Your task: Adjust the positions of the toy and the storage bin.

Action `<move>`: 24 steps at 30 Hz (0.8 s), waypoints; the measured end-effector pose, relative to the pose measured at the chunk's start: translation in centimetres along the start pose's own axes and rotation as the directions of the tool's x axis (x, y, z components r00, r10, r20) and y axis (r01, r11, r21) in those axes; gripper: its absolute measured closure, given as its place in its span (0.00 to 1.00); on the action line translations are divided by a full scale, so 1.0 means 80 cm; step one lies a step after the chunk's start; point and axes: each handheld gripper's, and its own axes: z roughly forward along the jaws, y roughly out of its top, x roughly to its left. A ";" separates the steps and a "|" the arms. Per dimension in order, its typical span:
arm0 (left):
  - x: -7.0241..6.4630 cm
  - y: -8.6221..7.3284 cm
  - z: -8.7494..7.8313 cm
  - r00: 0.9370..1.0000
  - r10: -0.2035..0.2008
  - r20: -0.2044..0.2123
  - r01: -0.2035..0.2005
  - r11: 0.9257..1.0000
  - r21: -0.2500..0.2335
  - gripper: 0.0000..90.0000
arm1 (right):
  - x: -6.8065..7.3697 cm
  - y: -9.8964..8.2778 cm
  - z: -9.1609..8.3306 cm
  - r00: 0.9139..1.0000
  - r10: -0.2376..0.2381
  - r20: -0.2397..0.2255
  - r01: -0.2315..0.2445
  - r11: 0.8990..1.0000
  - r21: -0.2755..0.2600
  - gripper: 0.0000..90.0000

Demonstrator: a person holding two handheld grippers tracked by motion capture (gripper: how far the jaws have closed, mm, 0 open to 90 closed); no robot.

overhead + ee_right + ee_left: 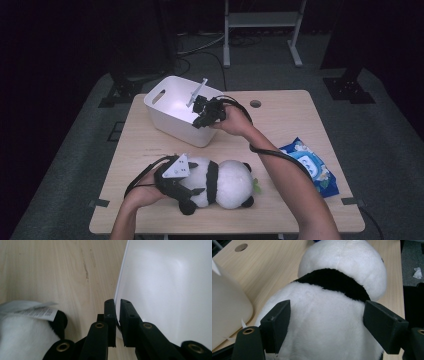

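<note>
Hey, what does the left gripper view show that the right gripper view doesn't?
Left gripper view: the toy panda's white back and black band seen close, with the left gripper astride its body, plus a round hole in the table and a crumpled tissue on the floor. Right gripper view: the right gripper pinched shut on the white bin's rim, and the panda's sewn-in label. Both share the wooden table, the white bin and the toy panda.

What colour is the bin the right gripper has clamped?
White: the bin, pinched at its rim by the right gripper. Best seen in the high view.
</note>
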 end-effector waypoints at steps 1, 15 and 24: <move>0.000 0.000 0.000 1.000 -0.003 0.002 0.003 1.000 -0.002 0.25 | 0.002 -0.004 -0.003 1.000 0.003 -0.003 -0.003 1.000 0.001 0.92; 0.000 0.002 0.000 1.000 -0.014 0.013 0.014 1.000 -0.003 0.26 | 0.024 -0.056 -0.040 1.000 -0.018 -0.010 0.018 1.000 -0.001 0.91; -0.002 0.004 0.002 0.999 -0.024 0.028 0.024 1.000 -0.013 0.26 | 0.036 -0.078 -0.056 1.000 -0.029 -0.008 0.029 1.000 0.001 0.91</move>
